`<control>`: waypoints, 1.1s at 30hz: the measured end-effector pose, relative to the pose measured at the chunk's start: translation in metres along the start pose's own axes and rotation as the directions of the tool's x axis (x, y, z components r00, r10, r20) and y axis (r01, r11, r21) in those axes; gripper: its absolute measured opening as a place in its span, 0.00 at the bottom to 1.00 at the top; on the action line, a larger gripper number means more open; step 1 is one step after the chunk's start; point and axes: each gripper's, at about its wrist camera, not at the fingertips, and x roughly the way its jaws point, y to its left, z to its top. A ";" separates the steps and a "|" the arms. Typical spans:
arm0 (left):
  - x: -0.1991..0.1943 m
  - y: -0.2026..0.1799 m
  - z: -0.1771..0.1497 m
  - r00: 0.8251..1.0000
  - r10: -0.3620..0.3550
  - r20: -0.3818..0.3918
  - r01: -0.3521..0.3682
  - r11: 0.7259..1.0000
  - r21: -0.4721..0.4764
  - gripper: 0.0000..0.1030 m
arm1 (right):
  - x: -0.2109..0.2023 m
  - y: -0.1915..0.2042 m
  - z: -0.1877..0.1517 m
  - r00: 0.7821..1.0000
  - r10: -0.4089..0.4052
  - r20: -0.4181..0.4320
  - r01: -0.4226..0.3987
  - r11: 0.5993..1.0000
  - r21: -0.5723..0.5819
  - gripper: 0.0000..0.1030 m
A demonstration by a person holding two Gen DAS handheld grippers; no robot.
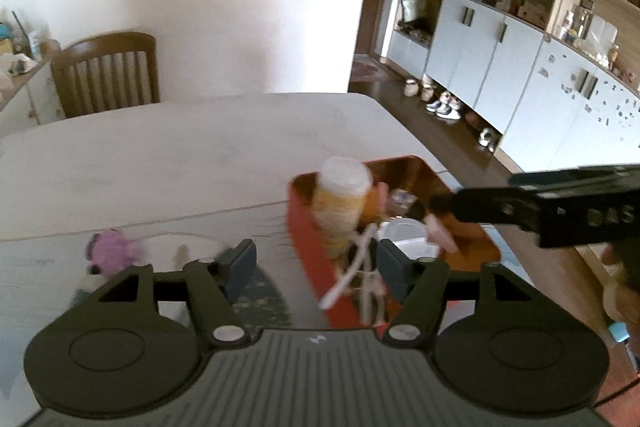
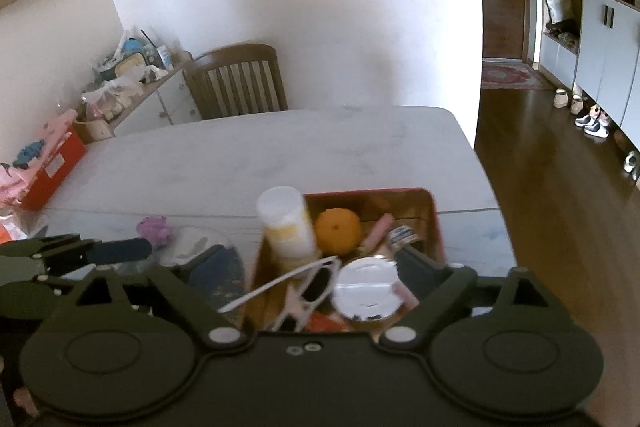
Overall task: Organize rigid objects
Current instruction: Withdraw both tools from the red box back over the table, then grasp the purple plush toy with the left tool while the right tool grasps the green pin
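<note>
A red box (image 1: 308, 247) (image 2: 436, 223) stands near the table's right edge. It holds a yellow bottle with a white cap (image 1: 340, 203) (image 2: 286, 223), an orange (image 2: 338, 231), white sunglasses (image 1: 356, 271) (image 2: 312, 287), a round silver-topped tin (image 1: 404, 237) (image 2: 366, 293) and a pink stick (image 2: 378, 227). My left gripper (image 1: 316, 265) is open, its fingers either side of the box's left wall, gripping nothing. My right gripper (image 2: 316, 269) is open wide above the box's near end, pads clear of the contents. In the left wrist view it reaches in from the right.
Left of the box lie a purple toy (image 1: 112, 247) (image 2: 154, 229), a clear dish (image 2: 192, 245) and a dark patterned item (image 2: 218, 275). A wooden chair (image 2: 236, 83) stands behind the table. Another red box (image 2: 52, 171) sits at the far left. Floor and cabinets (image 1: 480, 47) lie right.
</note>
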 end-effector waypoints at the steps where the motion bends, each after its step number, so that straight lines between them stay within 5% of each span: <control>1: -0.004 0.007 -0.001 1.000 0.007 0.005 -0.007 1.000 -0.003 0.68 | -0.001 0.007 -0.002 1.000 0.000 0.001 0.000 1.000 -0.003 0.90; 10: -0.031 0.063 -0.003 0.998 0.049 0.048 -0.048 0.999 -0.007 0.68 | -0.001 0.067 -0.015 1.000 0.026 0.005 -0.025 1.000 -0.015 0.96; 16: -0.038 0.102 -0.003 0.996 0.067 0.065 -0.066 0.998 -0.021 0.81 | 0.010 0.108 -0.024 0.998 0.058 -0.016 -0.059 0.997 -0.045 0.99; 33: -0.006 0.193 -0.003 0.995 0.103 0.006 -0.102 0.990 -0.095 0.83 | 0.085 0.209 -0.059 0.989 0.067 -0.134 -0.082 0.991 -0.110 1.00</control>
